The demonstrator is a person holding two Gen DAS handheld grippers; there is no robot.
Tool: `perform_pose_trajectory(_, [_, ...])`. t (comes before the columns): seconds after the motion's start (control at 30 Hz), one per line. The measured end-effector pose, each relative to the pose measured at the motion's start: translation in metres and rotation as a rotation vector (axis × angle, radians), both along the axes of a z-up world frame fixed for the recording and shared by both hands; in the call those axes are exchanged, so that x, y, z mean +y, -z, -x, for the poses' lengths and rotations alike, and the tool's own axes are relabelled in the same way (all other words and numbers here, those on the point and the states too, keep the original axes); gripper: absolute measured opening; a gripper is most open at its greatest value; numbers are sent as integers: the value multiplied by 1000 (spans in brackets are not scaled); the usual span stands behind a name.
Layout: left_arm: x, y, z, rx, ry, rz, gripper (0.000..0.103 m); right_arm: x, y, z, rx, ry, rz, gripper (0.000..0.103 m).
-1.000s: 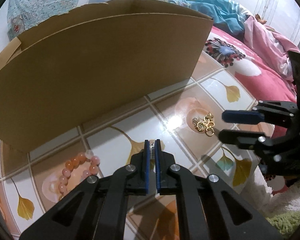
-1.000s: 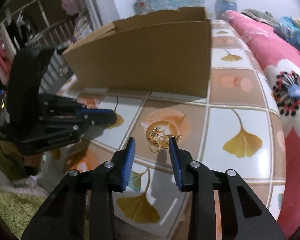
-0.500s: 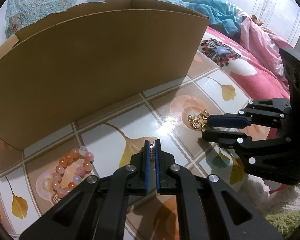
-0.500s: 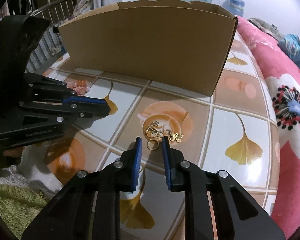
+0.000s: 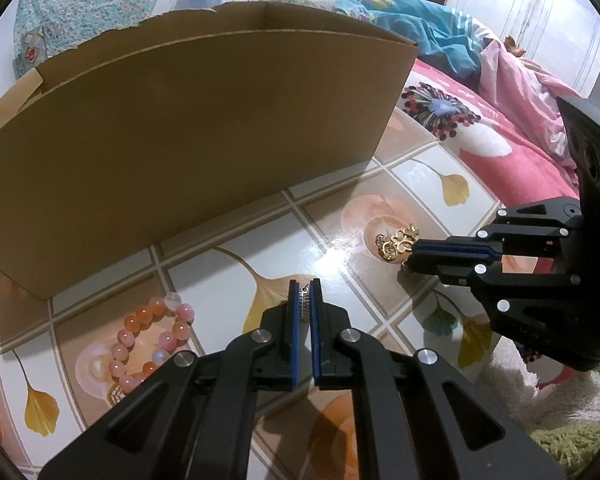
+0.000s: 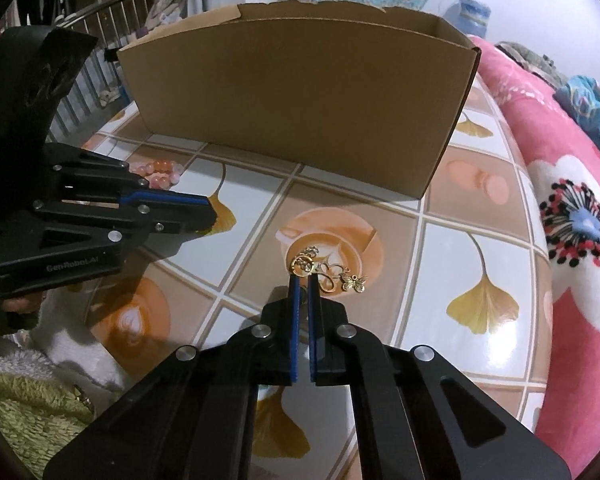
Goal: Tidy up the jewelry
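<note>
A tablecloth (image 6: 496,248) printed with ginkgo leaves covered the table. At two o'clock lay a pink floral blanket (image 6: 580,216), with a blue quilt (image 5: 428,28) beyond it. A green shaggy rug (image 6: 16,412) sat at seven o'clock.

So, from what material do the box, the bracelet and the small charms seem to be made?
Box: plain brown cardboard, matte, with a torn top edge.
Bracelet: round pink and orange beads, glossy and partly translucent, perhaps stone or glass.
Charms: gold-coloured metal, shiny with glints; whether plated or solid cannot be told.
</note>
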State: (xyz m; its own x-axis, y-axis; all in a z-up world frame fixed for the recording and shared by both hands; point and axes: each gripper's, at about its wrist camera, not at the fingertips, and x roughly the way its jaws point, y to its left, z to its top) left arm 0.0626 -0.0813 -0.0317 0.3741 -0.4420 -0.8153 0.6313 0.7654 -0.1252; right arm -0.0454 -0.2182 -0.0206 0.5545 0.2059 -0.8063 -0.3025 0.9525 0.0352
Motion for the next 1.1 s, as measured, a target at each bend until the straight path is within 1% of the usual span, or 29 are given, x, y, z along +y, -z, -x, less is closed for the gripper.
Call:
perform_pose_trajectory(0.17, [3,-3,4,-9,-6,3,4,0,-3,5,-1,3,-7,2])
perform_pose_trajectory(0.37, [3,-3,7,-9,-5,3,4,-4,0,5,39,38,-26,14])
perform_pose_trajectory(0.53, [3,-2,6,-8,-9,6,4,-2,3,3,63,52,-47,14])
perform_pose_trajectory(0.83, [9,2,0,2,-17,14,4,12,3,-2,33,57,-15,14])
perform_pose_trajectory(0.97, [13,2,-2,7,-23,18,4,16,3,-6,26,71,-8,18])
perform_pose_trajectory(1.1, [15,3,-3,9,-26,19,4,21,4,-8,15,82,-4,18])
